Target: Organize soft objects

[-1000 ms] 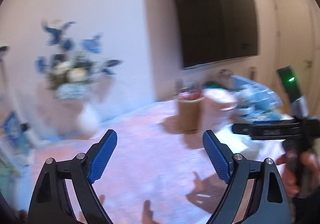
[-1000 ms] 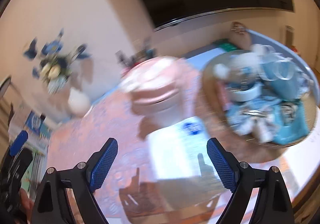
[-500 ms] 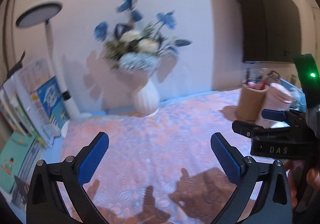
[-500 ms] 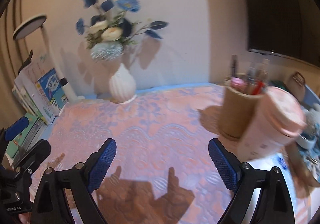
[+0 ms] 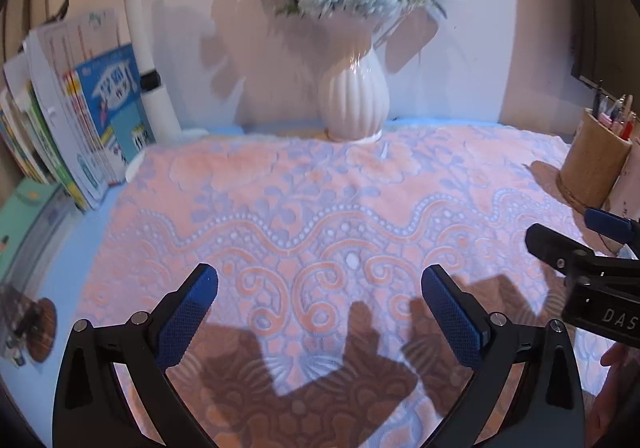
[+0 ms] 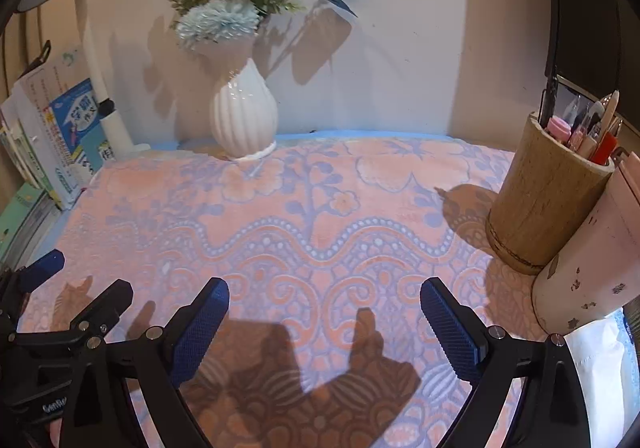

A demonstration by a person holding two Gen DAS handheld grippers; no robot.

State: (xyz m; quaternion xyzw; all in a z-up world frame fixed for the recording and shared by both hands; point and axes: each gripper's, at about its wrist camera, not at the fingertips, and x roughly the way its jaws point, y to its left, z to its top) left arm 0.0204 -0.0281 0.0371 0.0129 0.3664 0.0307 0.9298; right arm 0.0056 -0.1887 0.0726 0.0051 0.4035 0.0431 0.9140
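Note:
A pink and lilac patterned towel (image 5: 320, 207) lies spread flat over the blue desk, and it also shows in the right wrist view (image 6: 320, 232). My left gripper (image 5: 320, 312) is open and empty, held low over the towel's near part. My right gripper (image 6: 324, 324) is open and empty too, over the towel to the right of the left one. The right gripper shows at the right edge of the left wrist view (image 5: 588, 248). The left gripper shows at the left edge of the right wrist view (image 6: 72, 296).
A white ribbed vase (image 6: 244, 115) with blue and white flowers stands at the towel's far edge. Books (image 5: 84, 115) and a white lamp post (image 5: 148, 59) stand at the left. A wooden pen holder (image 6: 544, 191) and a pink cylinder (image 6: 592, 268) stand on the right.
Both grippers have swung left and tilted down, from the basket and cups on the right to the towel's middle. Both have stayed open.

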